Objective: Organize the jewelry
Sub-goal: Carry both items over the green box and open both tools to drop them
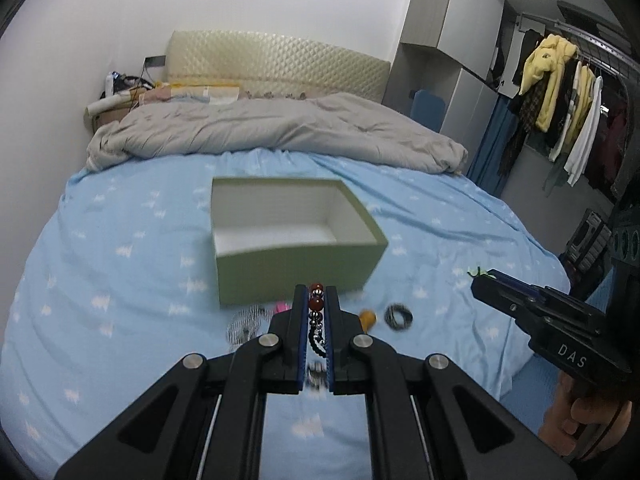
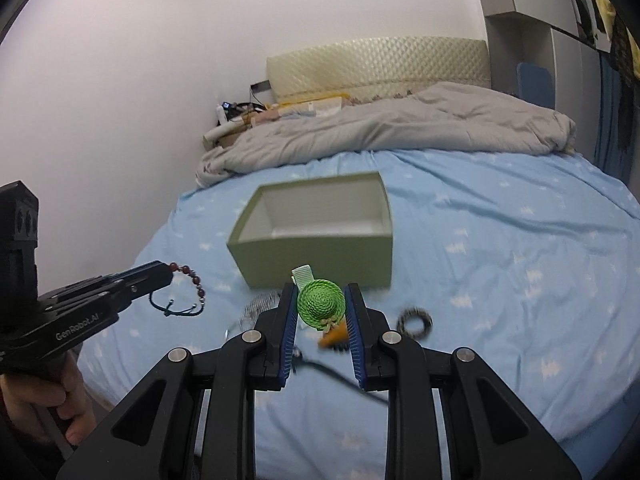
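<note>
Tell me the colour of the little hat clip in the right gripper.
Bright green hat clip, with a paler green clip; clearest in the right wrist view.

- One box (image 1: 296, 240), open, pale green outside and white inside, on the bed.
- One bead bracelet (image 2: 188, 288), with dark red beads and a dark cord.
- One green hat clip (image 2: 320, 302), shaped like a small straw hat.
- One dark ring-shaped piece (image 1: 398, 316) on the sheet; blurred.
- One orange piece (image 1: 369, 317) beside it; what it is I cannot tell.
- One pink piece (image 1: 281, 306) by the box, mostly hidden.
- One black-and-white striped piece (image 1: 246, 322), blurred.
- Two grippers: left (image 1: 315, 292), right (image 2: 320, 292).
- One hand seen in each view, two in all: left (image 2: 44, 404), right (image 1: 580, 420).
- One grey duvet (image 1: 280, 128).
- One blue sheet (image 1: 120, 260).
</note>
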The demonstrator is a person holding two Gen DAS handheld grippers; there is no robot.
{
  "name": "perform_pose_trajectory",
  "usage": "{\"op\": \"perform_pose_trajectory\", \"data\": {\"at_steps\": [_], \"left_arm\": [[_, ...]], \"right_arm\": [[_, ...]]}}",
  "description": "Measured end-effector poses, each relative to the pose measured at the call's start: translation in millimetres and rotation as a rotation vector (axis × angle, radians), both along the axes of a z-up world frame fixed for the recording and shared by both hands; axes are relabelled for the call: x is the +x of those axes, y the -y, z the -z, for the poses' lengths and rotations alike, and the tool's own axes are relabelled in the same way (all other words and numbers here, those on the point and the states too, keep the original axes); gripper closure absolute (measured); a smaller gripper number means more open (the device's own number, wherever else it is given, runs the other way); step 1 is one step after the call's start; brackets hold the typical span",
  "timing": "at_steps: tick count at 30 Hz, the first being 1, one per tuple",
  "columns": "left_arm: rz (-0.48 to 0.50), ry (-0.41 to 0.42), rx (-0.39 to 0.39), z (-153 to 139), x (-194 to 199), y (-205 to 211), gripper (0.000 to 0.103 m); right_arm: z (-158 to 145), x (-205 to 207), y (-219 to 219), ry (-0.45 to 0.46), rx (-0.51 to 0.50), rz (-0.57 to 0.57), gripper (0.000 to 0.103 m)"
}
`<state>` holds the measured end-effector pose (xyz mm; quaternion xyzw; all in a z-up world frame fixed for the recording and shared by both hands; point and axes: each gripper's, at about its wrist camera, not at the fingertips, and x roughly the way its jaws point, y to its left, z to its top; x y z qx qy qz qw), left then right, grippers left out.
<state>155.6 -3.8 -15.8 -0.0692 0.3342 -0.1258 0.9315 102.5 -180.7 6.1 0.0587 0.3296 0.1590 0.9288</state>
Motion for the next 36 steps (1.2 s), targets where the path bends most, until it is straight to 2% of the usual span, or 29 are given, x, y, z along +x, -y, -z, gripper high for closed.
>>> {"op": "perform_pose_trajectory", "data": {"at_steps": [6,10,17,22,28,36], "left_arm": [[0.008,0.016,0.015,-9.1,50.9,6.3,0.098],[0.015,0.006,0.030,-6.3,90.2,9.2,0.098],[-0.015,-0.043,0.030,15.6,165.3,0.5,0.098],[-0.016,-0.120,0.034,44.7,212.3,-4.3,0.098],[-0.018,-0.193,0.042,73.8,248.1,-7.9,0.098],[-0.014,-0.237,0.039,88.4,270.7,-8.6,0.097]], "right_arm": [[-11.8,49.7,-8.7,0.021,-0.008,-0.017,0.082],[-9.8,85.4,-9.7,0.000,-0.010,-0.027,0.082],[14.2,156.0,-17.4,-0.090,-0.032,-0.070,0.082],[41.4,196.0,-27.9,-0.155,-0.064,-0.099,0.082],[75.2,230.2,-30.5,-0.255,-0.064,-0.099,0.082],[91.1,251.6,-28.3,-0.308,-0.071,-0.087,0.081]]}}
